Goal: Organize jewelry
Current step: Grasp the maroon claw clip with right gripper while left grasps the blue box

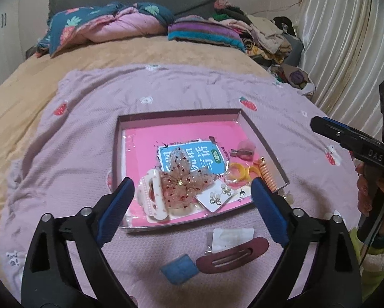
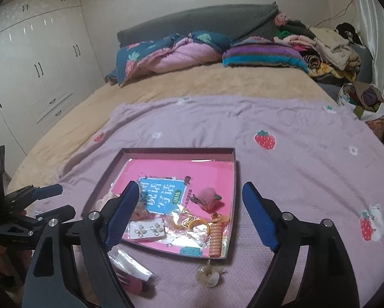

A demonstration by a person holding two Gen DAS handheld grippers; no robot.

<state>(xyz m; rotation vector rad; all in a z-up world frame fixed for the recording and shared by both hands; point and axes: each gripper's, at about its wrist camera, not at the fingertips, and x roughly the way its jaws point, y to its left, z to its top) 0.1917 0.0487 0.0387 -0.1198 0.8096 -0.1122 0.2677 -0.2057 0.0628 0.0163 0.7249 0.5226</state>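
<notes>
Left wrist: left gripper (image 1: 193, 188) wide open, empty, above tray (image 1: 263, 141).

Bed (image 2: 192, 82) carries lilac blanket (image 2: 294, 166), quilt (image 2: 166, 51), clothes (image 2: 328, 46).

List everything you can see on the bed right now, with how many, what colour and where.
tray: 1, dark rim, pink lining, centre of purple blanket
purple blanket: 1, strawberry print, spread over tan bedcover
mesh bow: 1, pinkish with red specks, in tray, near left
claw clip: 1, cream, in tray beside the bow
earring card: 1, white, pale earrings, in tray near front
yellow rings: 2, in tray, right side
coil hair tie: 1, peach, tray's right edge
fuzzy pink clip: 1, in tray
maroon snap clip: 1, on blanket before tray
blue square: 1, on blanket beside snap clip
clear claw clip: 1, on blanket before tray
left gripper: open, empty
right gripper: open, empty
</notes>
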